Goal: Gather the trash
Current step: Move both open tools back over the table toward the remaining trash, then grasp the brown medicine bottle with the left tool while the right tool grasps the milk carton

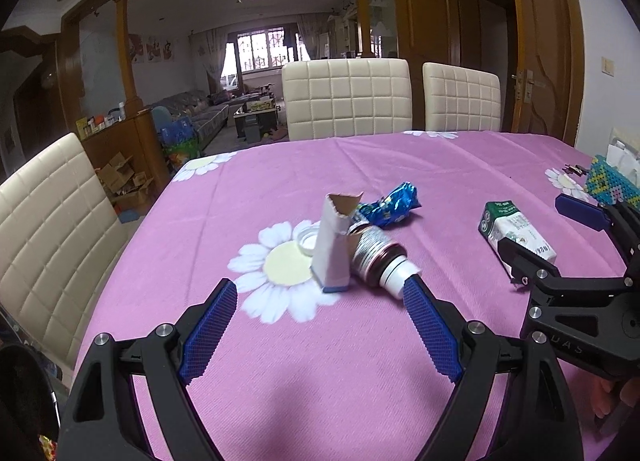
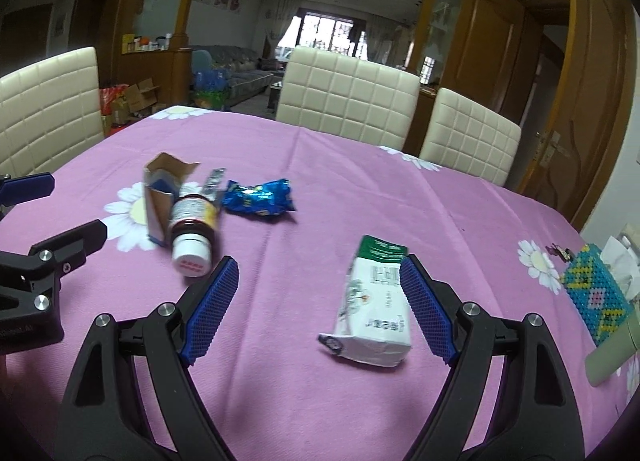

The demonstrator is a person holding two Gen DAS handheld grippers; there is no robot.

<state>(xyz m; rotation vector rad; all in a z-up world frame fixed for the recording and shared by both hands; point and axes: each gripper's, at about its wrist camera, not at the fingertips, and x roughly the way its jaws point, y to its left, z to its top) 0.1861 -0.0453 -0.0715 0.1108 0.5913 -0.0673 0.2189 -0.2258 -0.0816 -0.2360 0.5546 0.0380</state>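
Observation:
Trash lies on the pink daisy tablecloth (image 1: 360, 165). A torn white carton (image 1: 334, 245) stands upright, with a brown bottle with a white cap (image 1: 380, 261) lying against it and a crumpled blue wrapper (image 1: 394, 203) behind. A white and green packet (image 1: 516, 237) lies to the right. My left gripper (image 1: 320, 293) is open, just short of the carton and bottle. My right gripper (image 2: 316, 273) is open, its right pad beside the packet (image 2: 374, 301). The carton (image 2: 160, 201), bottle (image 2: 194, 233) and wrapper (image 2: 258, 197) also show in the right wrist view.
Cream chairs (image 1: 348, 97) stand behind and left of the table. A beaded blue tissue box (image 2: 596, 297) sits at the table's right edge, with a small dark item (image 2: 560, 251) nearby. A small clear lid (image 1: 308, 239) lies by the carton.

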